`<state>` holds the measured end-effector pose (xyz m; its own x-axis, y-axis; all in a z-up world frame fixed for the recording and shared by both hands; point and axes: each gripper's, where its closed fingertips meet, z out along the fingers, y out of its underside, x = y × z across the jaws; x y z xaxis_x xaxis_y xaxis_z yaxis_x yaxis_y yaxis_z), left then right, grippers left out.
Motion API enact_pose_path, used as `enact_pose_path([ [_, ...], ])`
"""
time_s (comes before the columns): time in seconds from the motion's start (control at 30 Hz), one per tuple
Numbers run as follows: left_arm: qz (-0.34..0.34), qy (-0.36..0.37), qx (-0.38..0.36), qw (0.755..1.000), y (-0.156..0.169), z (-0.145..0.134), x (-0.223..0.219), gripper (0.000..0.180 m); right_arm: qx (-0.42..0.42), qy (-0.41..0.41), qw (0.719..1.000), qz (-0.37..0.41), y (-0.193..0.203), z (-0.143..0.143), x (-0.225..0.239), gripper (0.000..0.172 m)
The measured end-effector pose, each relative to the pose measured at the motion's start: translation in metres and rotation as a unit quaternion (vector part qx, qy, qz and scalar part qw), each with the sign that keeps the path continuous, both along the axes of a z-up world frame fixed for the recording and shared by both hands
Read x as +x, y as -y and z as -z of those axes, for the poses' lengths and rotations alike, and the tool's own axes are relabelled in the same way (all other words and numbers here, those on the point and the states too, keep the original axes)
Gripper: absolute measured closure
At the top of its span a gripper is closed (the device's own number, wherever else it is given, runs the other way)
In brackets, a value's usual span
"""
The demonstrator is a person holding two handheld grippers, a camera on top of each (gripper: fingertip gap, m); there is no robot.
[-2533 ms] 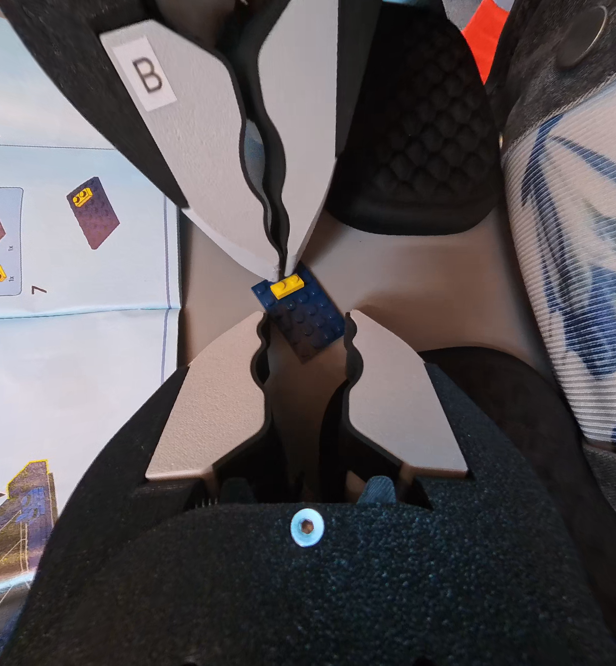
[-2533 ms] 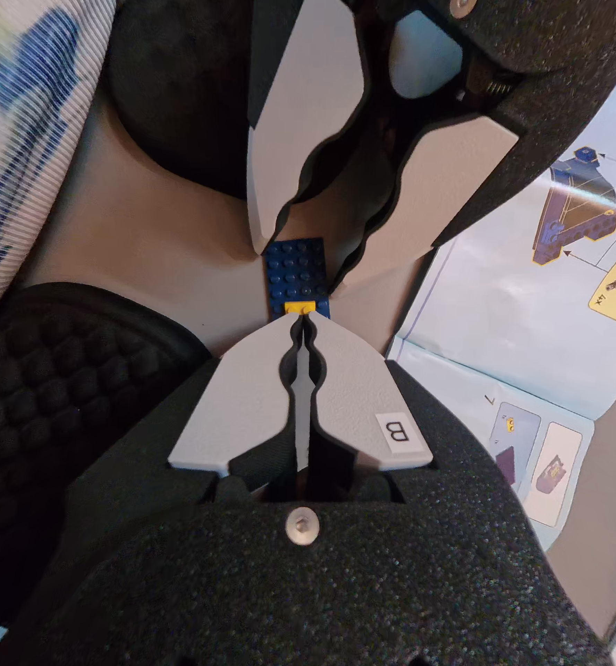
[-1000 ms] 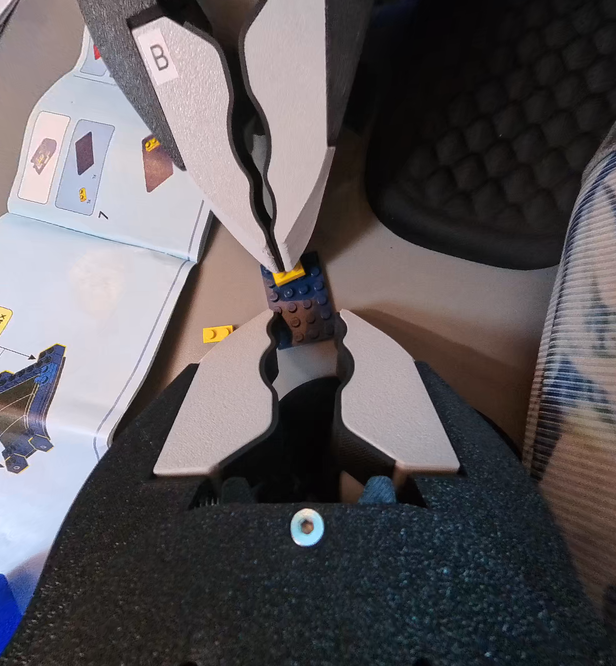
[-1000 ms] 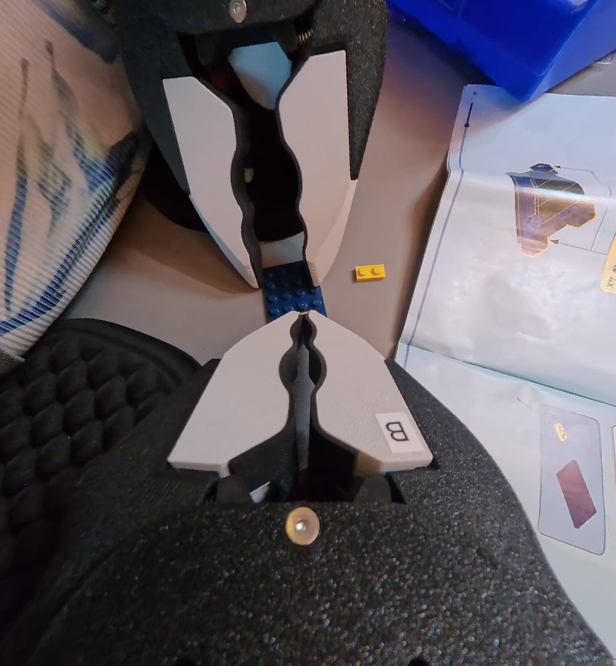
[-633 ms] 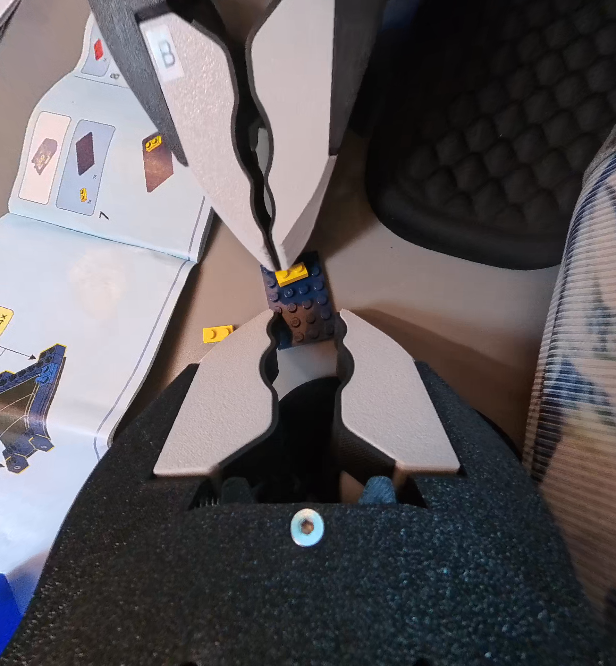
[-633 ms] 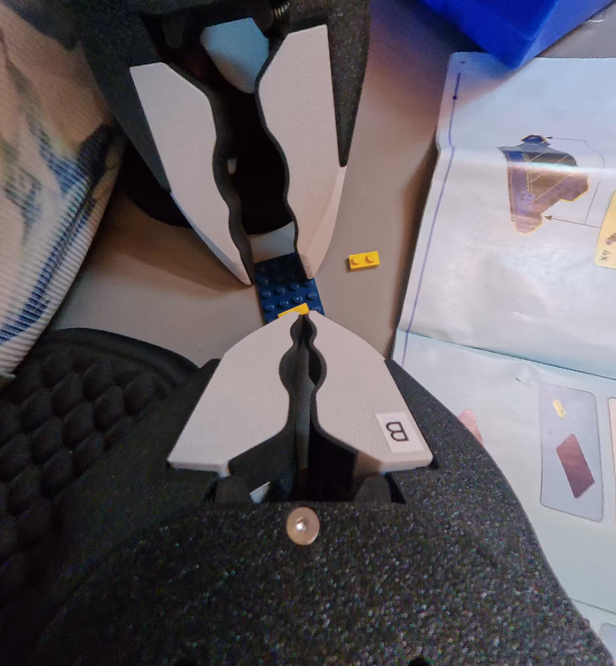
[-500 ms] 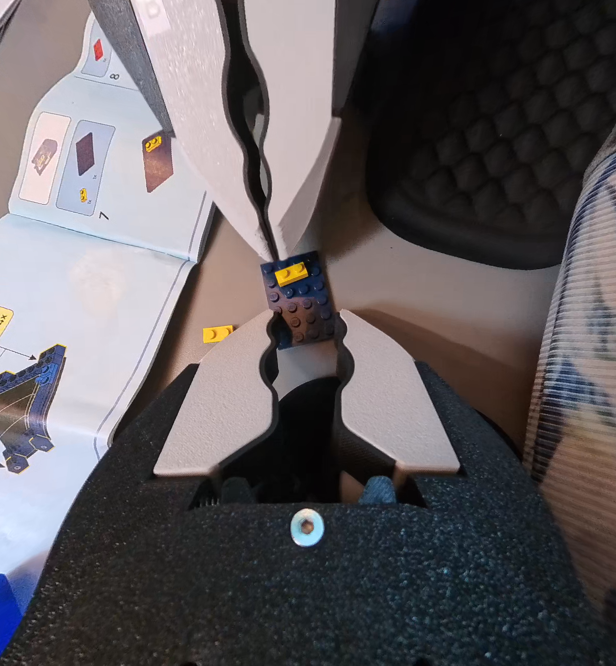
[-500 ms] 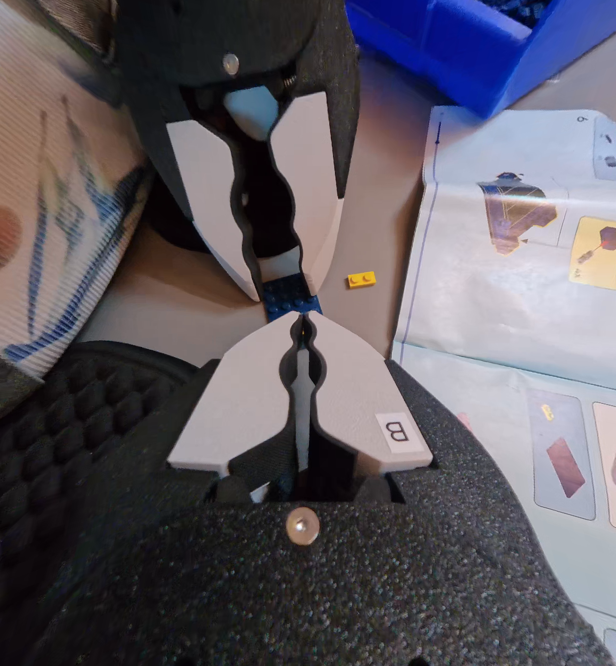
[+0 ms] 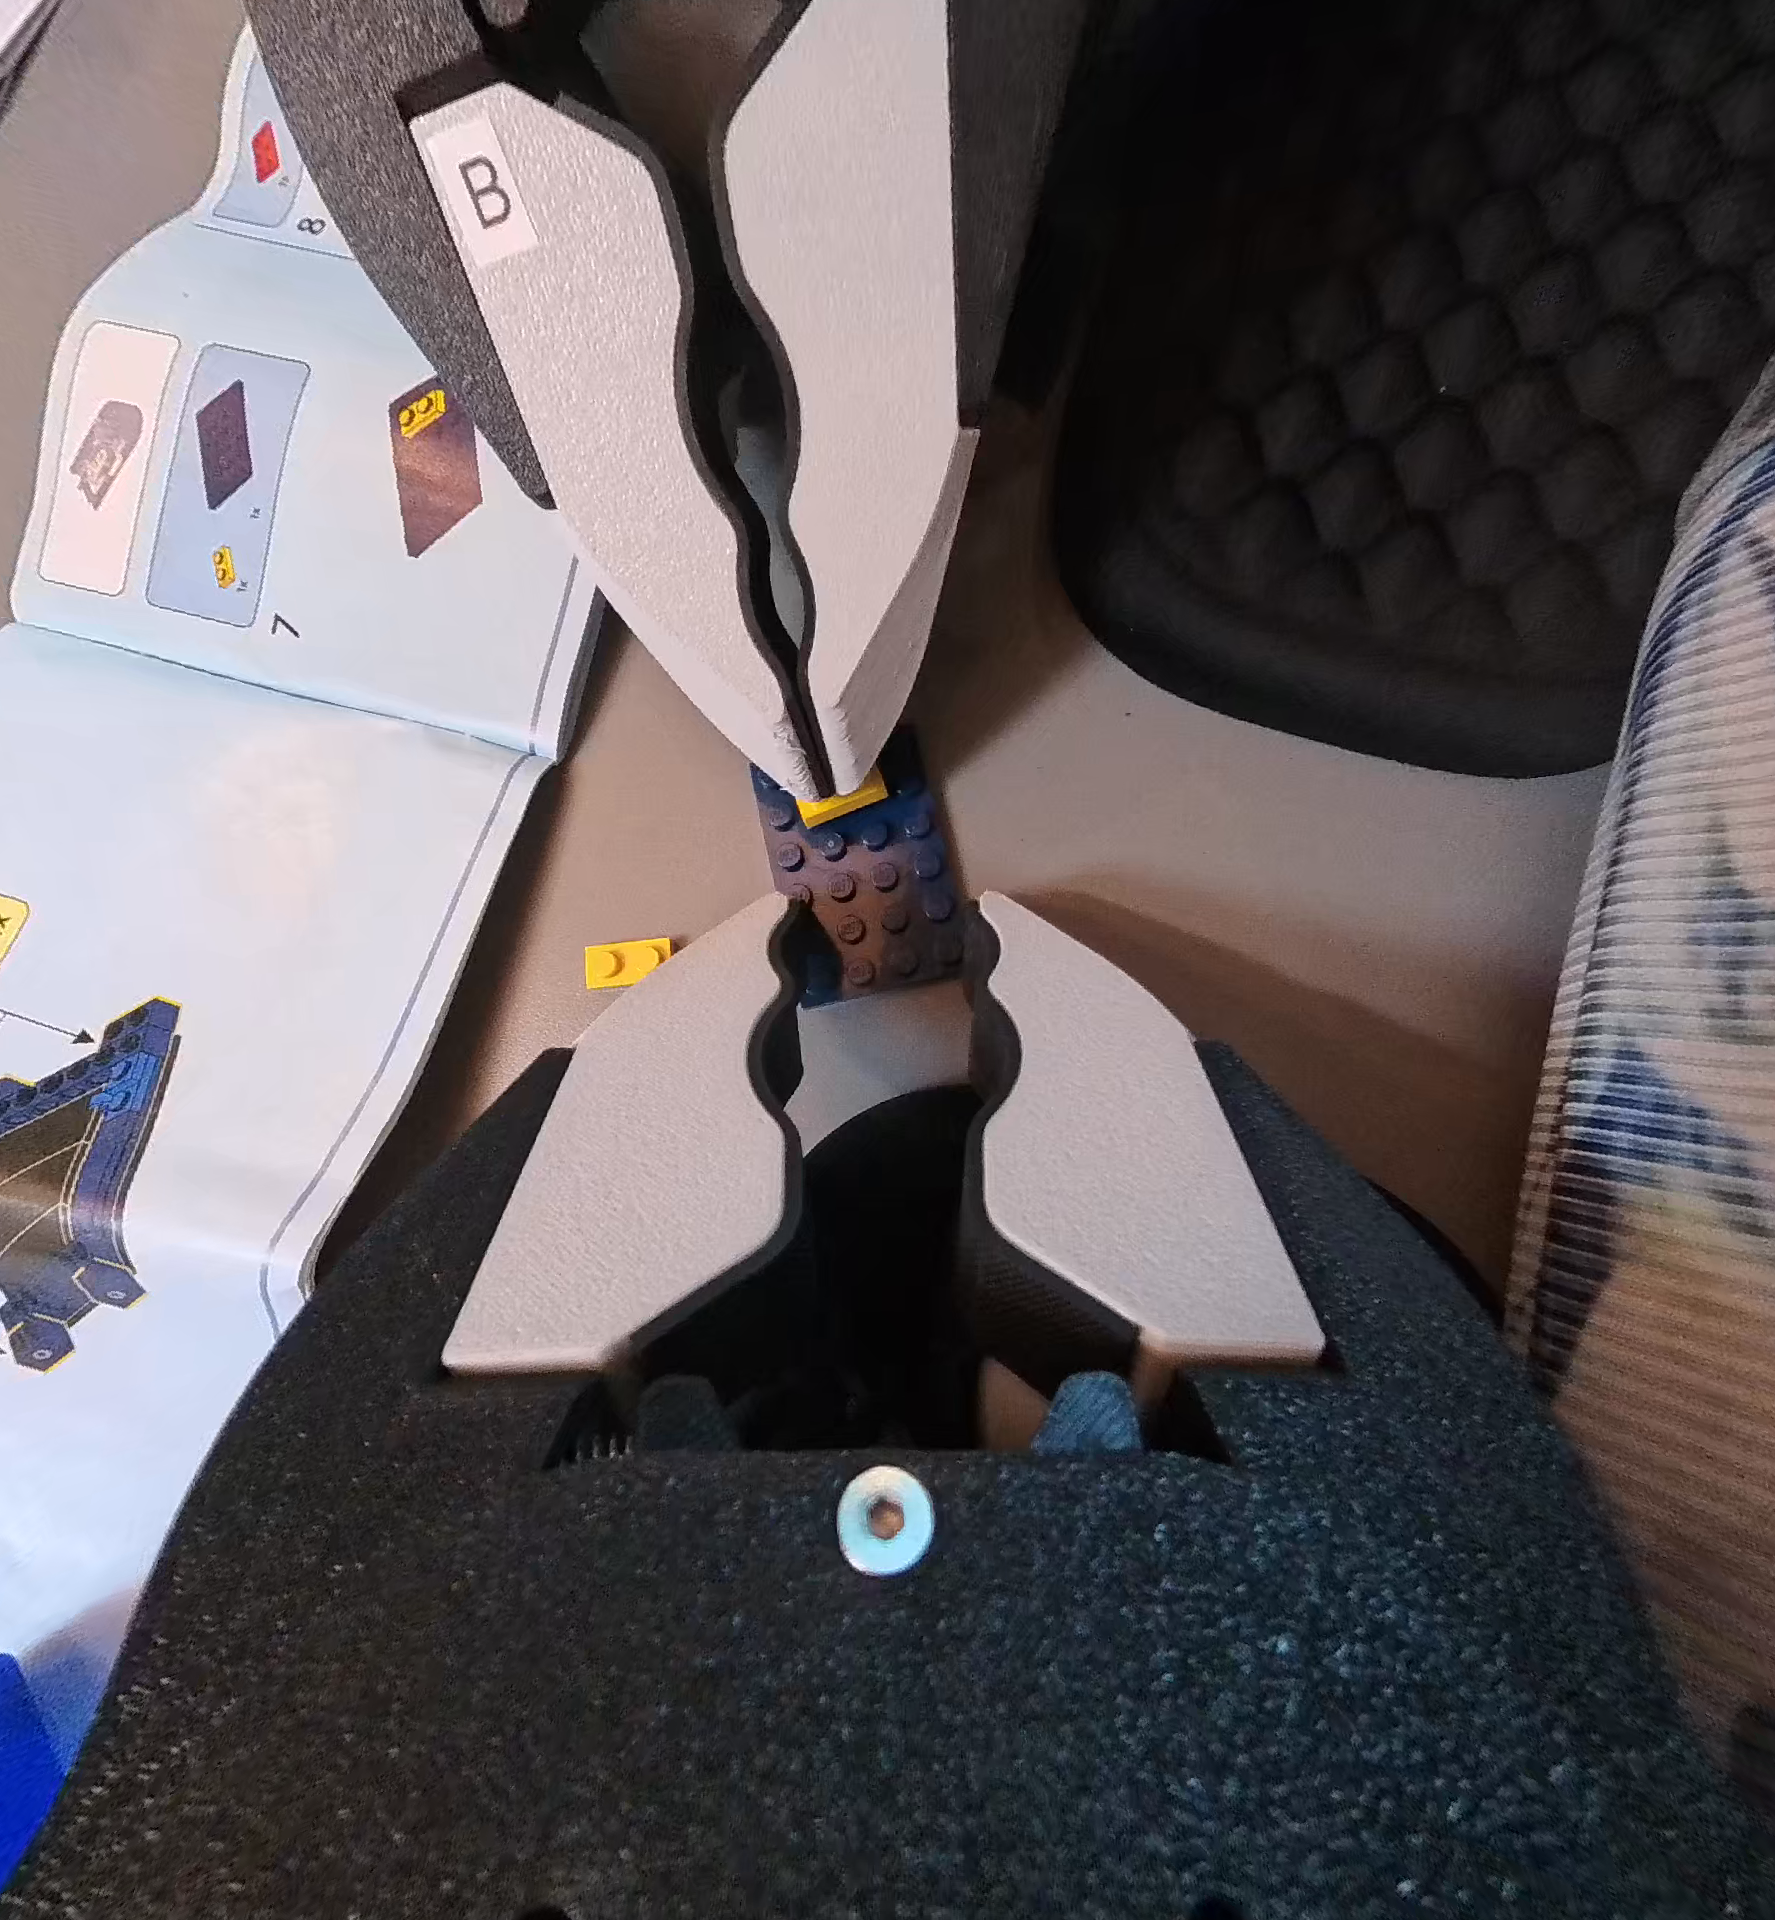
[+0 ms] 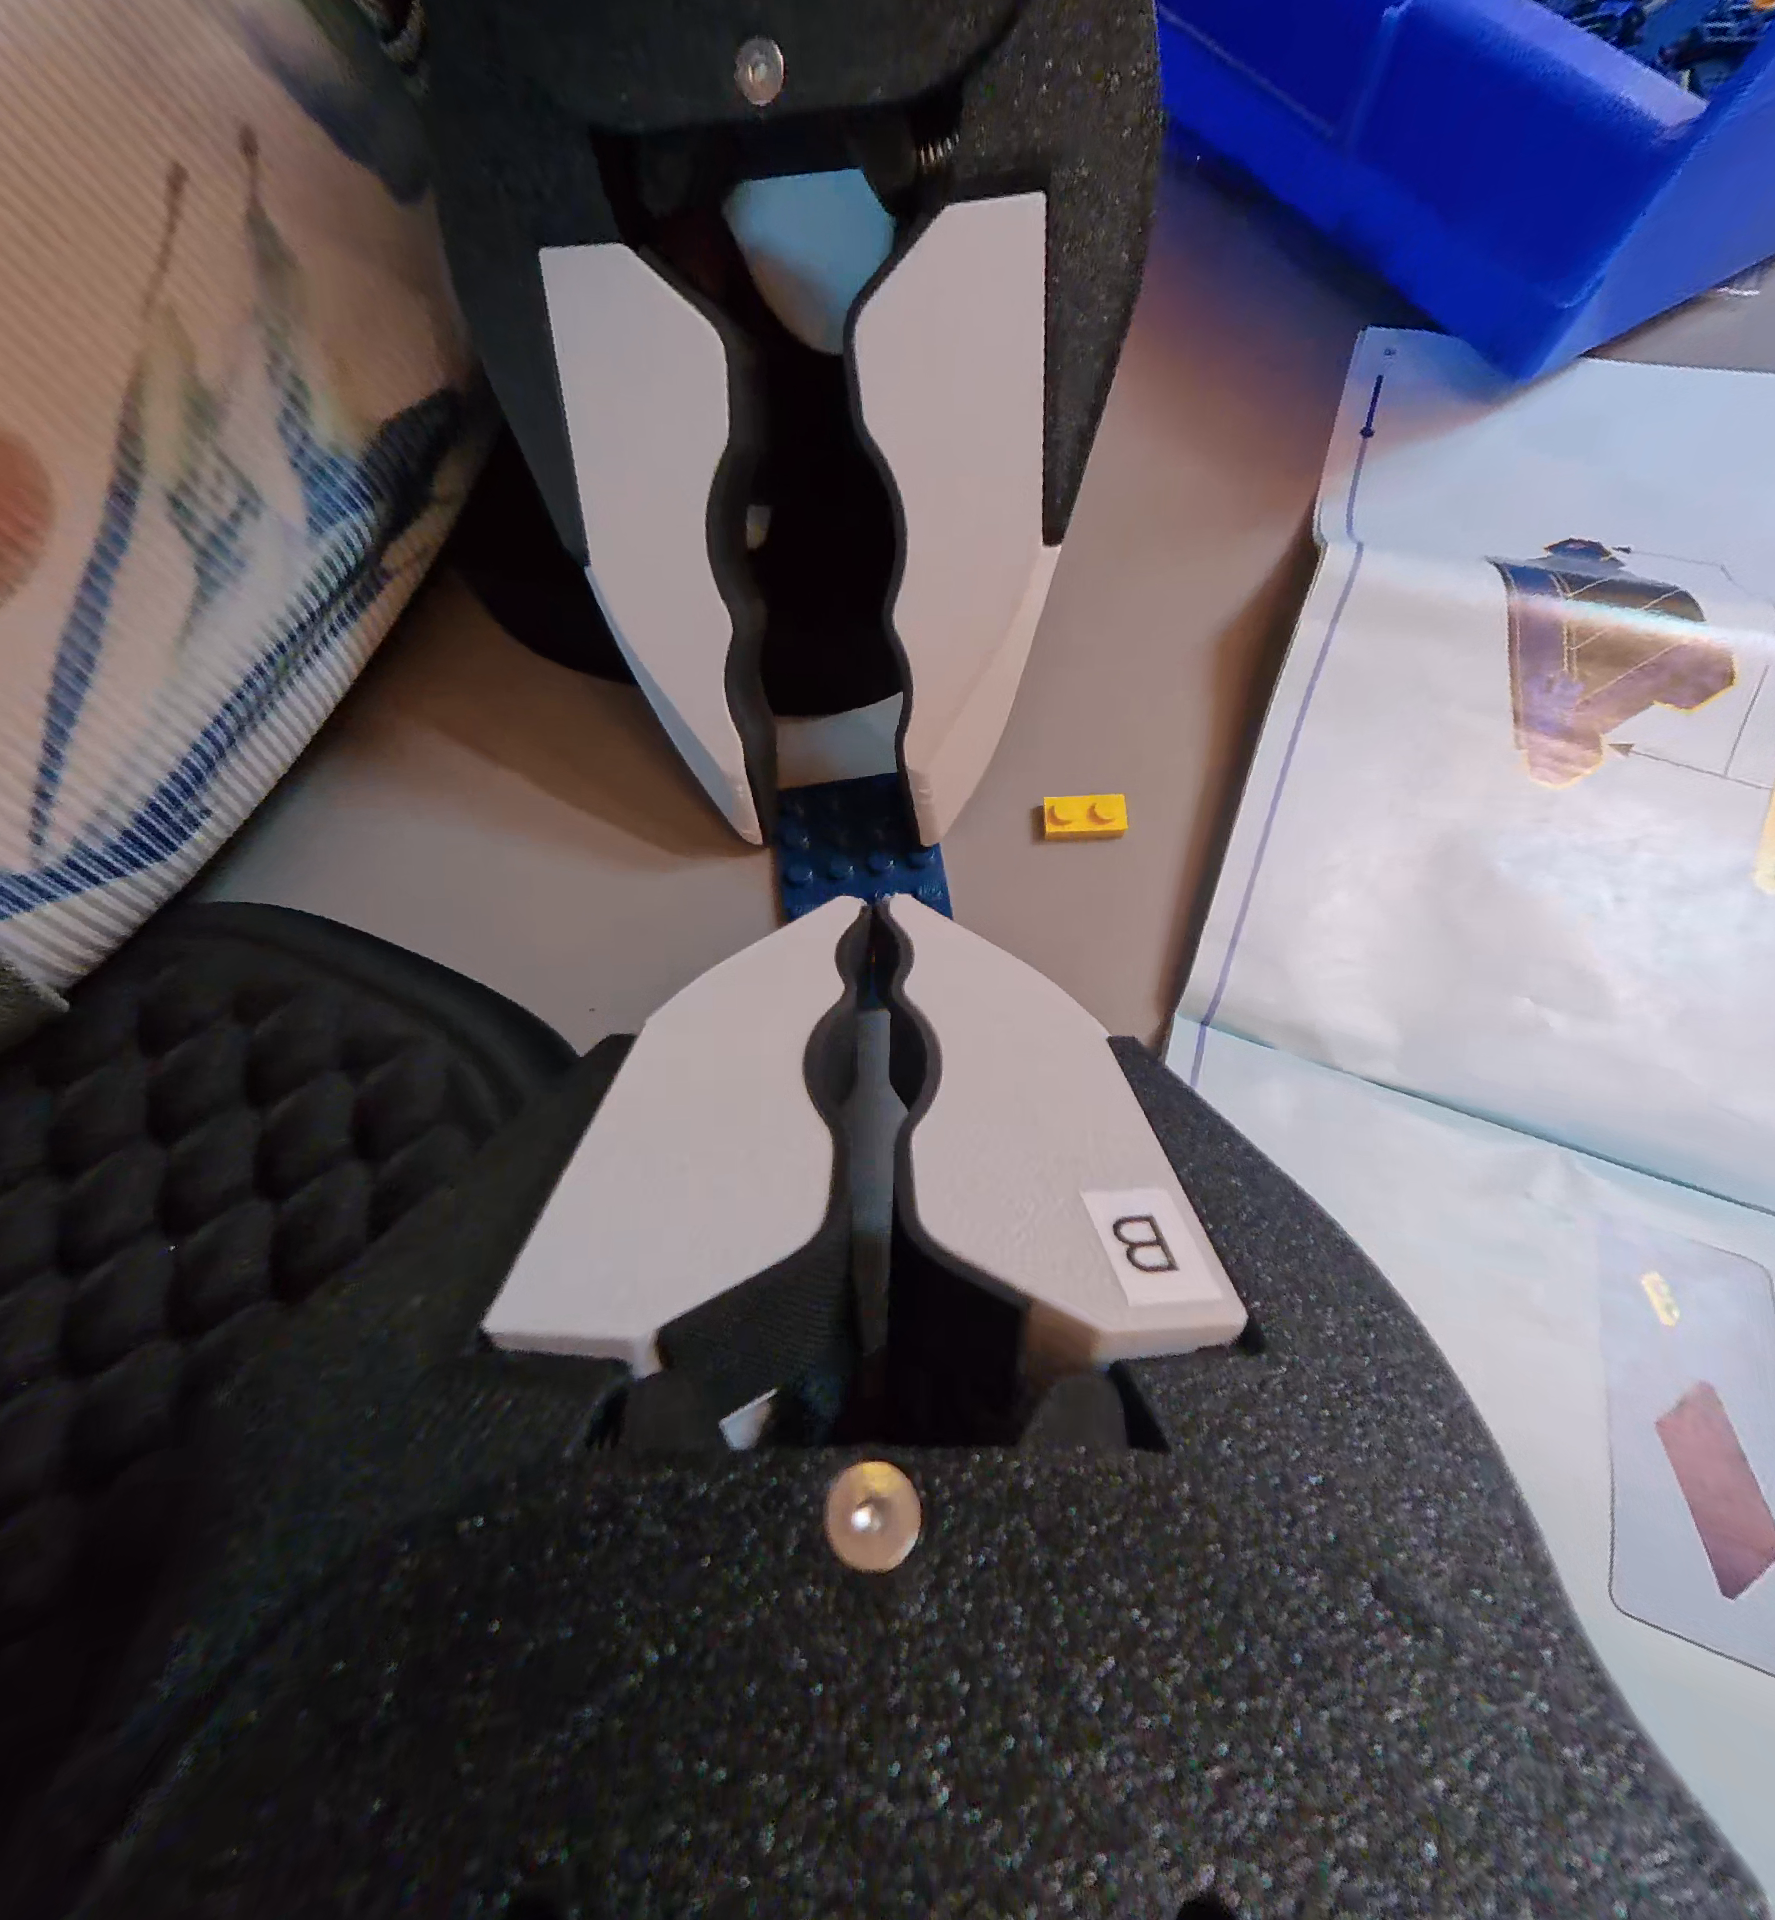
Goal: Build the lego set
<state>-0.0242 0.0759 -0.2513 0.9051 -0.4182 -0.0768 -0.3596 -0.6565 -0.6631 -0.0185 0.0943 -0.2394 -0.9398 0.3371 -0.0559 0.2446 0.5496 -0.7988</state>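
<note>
On my far left the open instruction booklet (image 9: pixel 187 831) lies flat on the table (image 9: pixel 1226 852). Just beside its edge sits a loose yellow piece (image 9: pixel 625 962). Next, my left claw (image 9: pixel 878 920) is partly open, its fingers pressed against the two sides of the dark blue studded plate (image 9: pixel 878 894). My right claw (image 9: pixel 818 774) comes in from the far side, its tips closed together and resting on the small yellow piece (image 9: pixel 847 802) on the plate's far end. A black cushion (image 9: pixel 1434 416) lies to the right.
</note>
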Motion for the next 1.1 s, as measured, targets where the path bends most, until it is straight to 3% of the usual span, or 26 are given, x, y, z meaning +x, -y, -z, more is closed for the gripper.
enact_pose_path([
  [0.3,0.000,-0.001,0.000,1.000,0.000,0.000,0.000,0.152,0.050,-0.007,0.998,0.048,0.000,0.001,0.001,0.171],
  [0.47,0.004,0.000,0.002,1.000,-0.001,0.000,0.002,0.152,0.064,0.029,0.994,0.083,0.011,0.006,0.004,0.170],
  [0.53,0.011,0.003,0.001,1.000,0.000,0.000,0.004,0.160,0.072,0.040,0.992,0.092,0.012,0.007,0.006,0.171],
  [0.63,0.006,0.001,0.000,1.000,0.000,0.000,0.002,0.160,0.019,0.015,0.995,0.098,0.014,0.001,0.007,0.171],
  [0.77,0.003,0.004,-0.002,1.000,0.000,-0.001,0.001,0.160,-0.076,-0.022,0.990,0.117,0.002,-0.031,0.005,0.172],
  [0.83,0.005,0.002,-0.001,1.000,0.000,-0.001,0.002,0.158,-0.056,-0.016,0.992,0.113,-0.006,-0.024,0.005,0.151],
  [0.9,0.000,-0.002,0.000,1.000,0.000,0.000,0.000,0.149,-0.042,-0.016,0.995,0.092,-0.006,-0.018,0.006,0.148],
  [1.1,-0.005,0.008,-0.003,1.000,-0.001,0.000,-0.001,0.141,-0.017,-0.007,0.999,0.048,-0.006,-0.017,-0.007,0.172],
])
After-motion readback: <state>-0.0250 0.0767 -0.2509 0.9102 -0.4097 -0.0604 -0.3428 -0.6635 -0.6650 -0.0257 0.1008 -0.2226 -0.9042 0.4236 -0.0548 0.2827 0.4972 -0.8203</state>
